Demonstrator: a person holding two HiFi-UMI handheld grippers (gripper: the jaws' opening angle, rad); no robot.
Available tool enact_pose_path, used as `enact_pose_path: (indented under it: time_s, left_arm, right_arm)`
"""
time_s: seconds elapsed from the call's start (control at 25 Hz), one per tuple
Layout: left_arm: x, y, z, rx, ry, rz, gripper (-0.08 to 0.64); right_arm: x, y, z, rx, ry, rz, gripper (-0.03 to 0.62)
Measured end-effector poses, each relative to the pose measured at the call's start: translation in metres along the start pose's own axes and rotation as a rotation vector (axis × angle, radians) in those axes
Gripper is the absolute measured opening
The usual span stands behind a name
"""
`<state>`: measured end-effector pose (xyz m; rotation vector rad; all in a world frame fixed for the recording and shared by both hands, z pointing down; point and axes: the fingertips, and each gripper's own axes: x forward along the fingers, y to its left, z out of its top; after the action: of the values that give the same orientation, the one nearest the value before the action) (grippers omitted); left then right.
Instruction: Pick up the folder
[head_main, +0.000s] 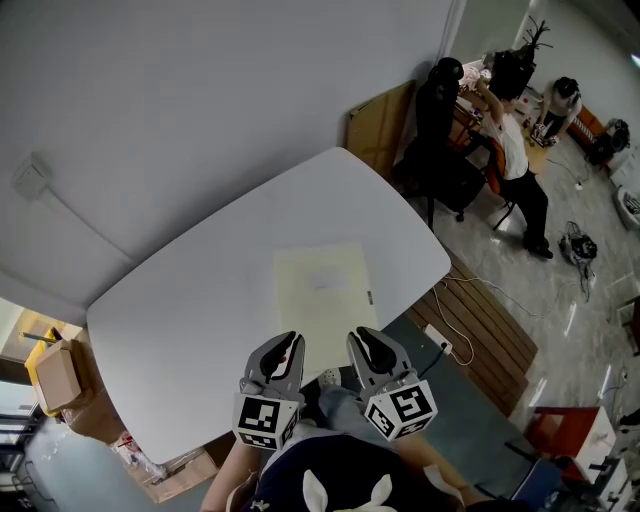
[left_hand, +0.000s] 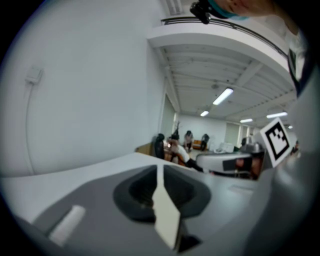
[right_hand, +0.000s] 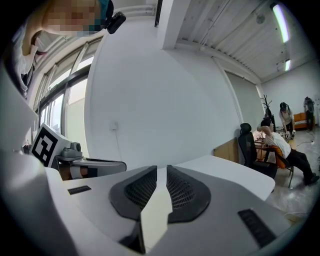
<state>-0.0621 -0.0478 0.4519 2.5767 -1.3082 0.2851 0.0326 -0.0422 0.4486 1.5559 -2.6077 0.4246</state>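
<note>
Head view had the pale folder (head_main: 325, 290) lying flat on the white table (head_main: 190, 300), close to the near edge and roughly in line with the person, presumably laid there for an easy reach. At about that edge, the left gripper (head_main: 287, 347) and the right gripper (head_main: 366, 344) sat side by side, noses aimed at the folder's near side, neither touching it. Both pairs of jaws were pressed together with nothing between them, as each gripper view confirmed. Both tools were held nearly level, tipped slightly down, marker cubes toward the body. That looked like a ready stance ahead of the reach, and the jaws would have to part first.
</note>
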Motion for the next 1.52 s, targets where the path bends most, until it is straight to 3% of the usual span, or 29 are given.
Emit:
enact_pose_path:
  time_s: [0.12,0.36,0.64,0.84,1.52]
  left_arm:
    - [0.008,0.004,-0.002,-0.002,0.012,0.007,0.059]
    - [0.021,0.012,-0.005,0.01,0.048,0.036,0.117]
    - [0.034,0.02,-0.01,-0.008,0.064,0.062,0.132]
    - [0.045,0.025,-0.015,-0.032,0.078,0.081,0.133]
    - [0.072,0.041,-0.054,-0.071,0.178,0.138,0.198]
  right_arm:
    - [0.009,-0.008,-0.002,0.005,0.013,0.008,0.084]
    - [0.023,-0.02,-0.002,-0.004,0.03,0.019,0.122]
    - [0.033,-0.034,-0.007,-0.012,0.052,0.017,0.147]
    - [0.041,-0.044,-0.02,-0.034,0.106,0.029,0.202]
    - [0.067,-0.077,-0.066,-0.017,0.249,0.02,0.244]
